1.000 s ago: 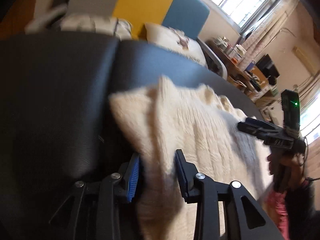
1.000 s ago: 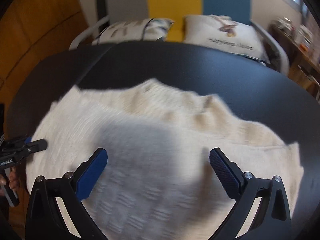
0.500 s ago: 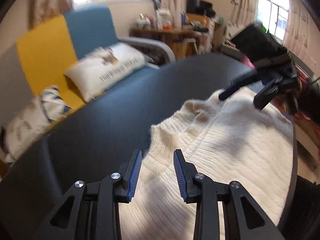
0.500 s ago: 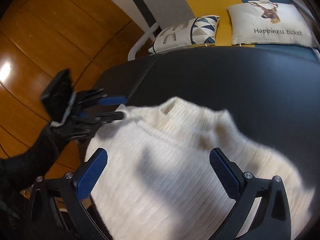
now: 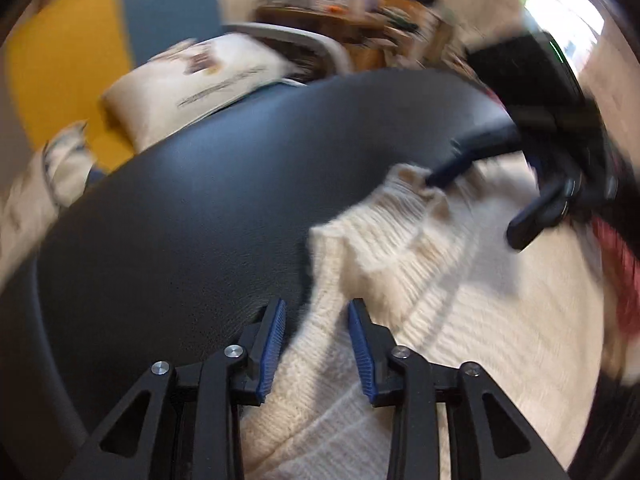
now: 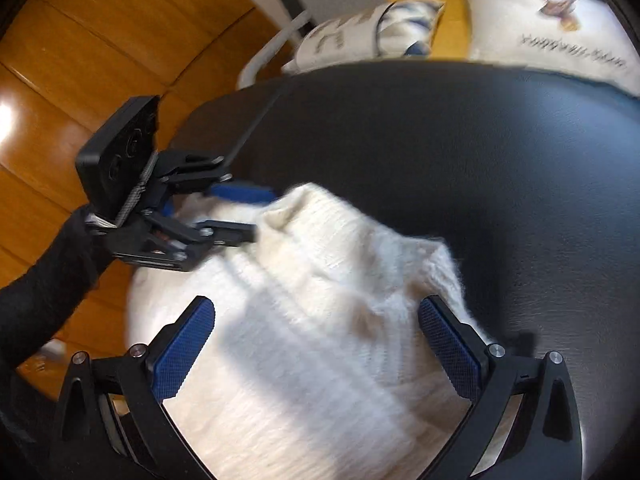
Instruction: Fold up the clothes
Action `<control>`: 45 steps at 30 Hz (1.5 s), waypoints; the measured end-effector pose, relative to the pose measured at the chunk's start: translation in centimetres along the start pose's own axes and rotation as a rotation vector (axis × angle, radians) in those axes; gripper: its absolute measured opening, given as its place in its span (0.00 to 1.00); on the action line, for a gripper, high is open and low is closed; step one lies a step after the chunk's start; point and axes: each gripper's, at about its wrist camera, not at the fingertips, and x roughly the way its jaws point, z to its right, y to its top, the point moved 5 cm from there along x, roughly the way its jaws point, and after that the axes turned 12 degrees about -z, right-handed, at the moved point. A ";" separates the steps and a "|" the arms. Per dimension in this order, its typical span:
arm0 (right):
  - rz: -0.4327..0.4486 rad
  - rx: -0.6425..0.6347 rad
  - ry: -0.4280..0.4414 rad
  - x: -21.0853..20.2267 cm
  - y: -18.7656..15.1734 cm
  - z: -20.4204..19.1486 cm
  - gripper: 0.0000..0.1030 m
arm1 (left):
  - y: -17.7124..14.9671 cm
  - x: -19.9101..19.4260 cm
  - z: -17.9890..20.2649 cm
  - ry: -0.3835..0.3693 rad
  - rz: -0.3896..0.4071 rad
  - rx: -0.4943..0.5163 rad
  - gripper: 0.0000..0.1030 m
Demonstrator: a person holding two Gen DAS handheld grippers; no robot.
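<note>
Across the lower right of the left wrist view: cream knitted sweater [image 5: 460, 320], ribbed and fuzzy, spread flat on black round table [image 5: 180, 220]; thick rolled collar at frame centre. Laid flat, probably to be gathered for a fold.

Bottom centre, same view: left gripper [image 5: 316, 344], black frame, blue ridged pads; jaws about half apart and closing, sweater edge between them, pads not seen pressing the wool. Set at the edge, likely to pinch it.

Upper right, same view: right gripper [image 5: 480, 200], blurred, one finger tip at the collar, the other over the knit. In the right wrist view, jaws spread wide above the sweater body, nothing clamped; seemingly poised to take the opposite side.

Left of the right wrist view: black sleeve [image 6: 44, 292] behind the left gripper, over orange wooden floor [image 6: 80, 60].

Top of both views: two printed cushions [image 6: 552, 28] on a grey, yellow and blue sofa, soft and pale.
</note>
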 end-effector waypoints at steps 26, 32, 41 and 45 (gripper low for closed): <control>-0.069 0.159 0.168 -10.6 -28.1 -0.4 1.00 | 2.9 -0.8 29.2 -0.183 0.085 0.435 0.31; 0.006 0.088 0.263 -10.7 -26.7 0.3 1.00 | 3.4 0.1 29.4 -0.168 0.073 0.345 0.31; -0.132 -0.011 0.339 -8.8 -25.9 -1.1 1.00 | 3.7 3.3 28.3 -0.150 0.040 0.295 0.31; -0.246 -0.112 0.392 -9.5 -26.9 -2.9 1.00 | 3.7 4.1 28.6 -0.139 0.049 0.327 0.31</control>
